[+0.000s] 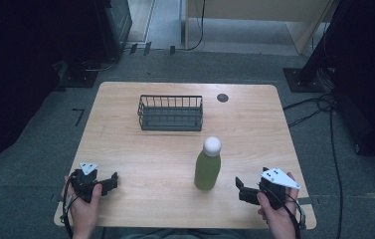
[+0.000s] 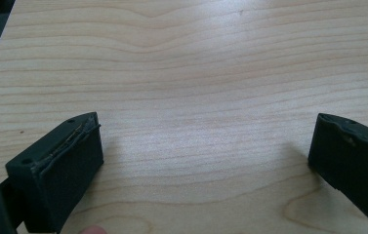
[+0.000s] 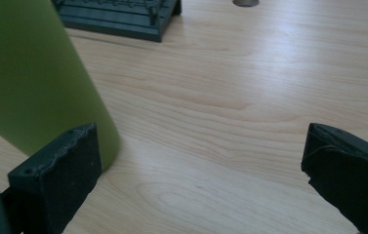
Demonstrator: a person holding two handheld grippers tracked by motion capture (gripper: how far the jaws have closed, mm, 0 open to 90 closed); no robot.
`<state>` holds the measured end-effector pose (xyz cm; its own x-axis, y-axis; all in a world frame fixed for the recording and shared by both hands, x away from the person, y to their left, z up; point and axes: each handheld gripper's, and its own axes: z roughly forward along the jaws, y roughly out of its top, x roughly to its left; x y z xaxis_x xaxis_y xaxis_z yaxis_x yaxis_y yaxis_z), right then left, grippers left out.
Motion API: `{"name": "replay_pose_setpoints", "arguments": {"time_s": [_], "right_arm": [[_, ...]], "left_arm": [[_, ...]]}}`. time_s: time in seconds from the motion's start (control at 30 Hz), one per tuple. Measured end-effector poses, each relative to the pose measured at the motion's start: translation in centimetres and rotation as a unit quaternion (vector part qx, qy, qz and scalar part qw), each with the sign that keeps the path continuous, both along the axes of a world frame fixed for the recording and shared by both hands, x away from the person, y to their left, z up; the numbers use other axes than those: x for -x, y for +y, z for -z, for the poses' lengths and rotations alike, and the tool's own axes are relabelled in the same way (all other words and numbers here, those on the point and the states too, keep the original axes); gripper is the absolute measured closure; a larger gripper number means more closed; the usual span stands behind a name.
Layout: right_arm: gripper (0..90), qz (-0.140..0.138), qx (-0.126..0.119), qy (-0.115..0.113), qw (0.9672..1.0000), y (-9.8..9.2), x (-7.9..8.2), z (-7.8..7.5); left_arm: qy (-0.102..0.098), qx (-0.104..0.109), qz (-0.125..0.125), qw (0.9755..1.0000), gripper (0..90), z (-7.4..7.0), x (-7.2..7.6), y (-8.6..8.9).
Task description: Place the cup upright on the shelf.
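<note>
A green bottle (image 1: 208, 170) with a white round cap (image 1: 212, 145) stands upright on the wooden table (image 1: 140, 159), right of its middle. Behind it sits an empty dark wire basket (image 1: 170, 112). My right gripper (image 1: 240, 188) rests near the front right edge, open, its jaws wide apart with nothing between them. In the right gripper view the bottle (image 3: 30, 73) rises just beyond the left jaw, apart from it, and the basket (image 3: 123, 14) lies farther back. At the front left my left gripper (image 1: 111, 181) is open over bare wood (image 2: 196, 97).
A small dark round grommet (image 1: 223, 97) sits in the table's far right part, also seen as a grommet (image 3: 246, 2) at the top of the right gripper view. Cables and stand bases lie on the grey floor around the table.
</note>
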<state>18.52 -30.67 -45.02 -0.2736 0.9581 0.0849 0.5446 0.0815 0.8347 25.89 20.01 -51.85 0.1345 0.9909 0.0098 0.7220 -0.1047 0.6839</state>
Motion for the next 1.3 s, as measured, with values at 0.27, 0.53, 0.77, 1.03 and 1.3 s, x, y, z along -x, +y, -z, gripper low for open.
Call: {"name": "replay_pose_setpoints", "arguments": {"time_s": [0.27, 0.53, 0.77, 1.03, 1.3], "right_arm": [[0.9, -0.033, -0.017, -0.007, 0.9993, 2.3, 0.2, -1.0], [1.0, -0.067, -0.032, -0.008, 0.9972, 4.6, 0.2, -1.3], [4.2, -0.081, -0.042, -0.02, 0.9956, 6.4, -0.3, -1.4], [6.1, -0.088, -0.055, -0.023, 0.9943, 8.0, -1.4, -1.3], [10.5, -0.079, -0.045, -0.033, 0.9953, 9.5, -2.4, -1.3]], "left_arm": [[0.0, 0.0, 0.0, 1.0, 0.0, 0.0, 0.0, 0.0], [0.0, 0.0, 0.0, 1.0, 0.0, 0.0, 0.0, 0.0], [0.0, 0.0, 0.0, 1.0, 0.0, 0.0, 0.0, 0.0], [0.0, 0.0, 0.0, 1.0, 0.0, 0.0, 0.0, 0.0], [0.0, 0.0, 0.0, 1.0, 0.0, 0.0, 0.0, 0.0]]}}
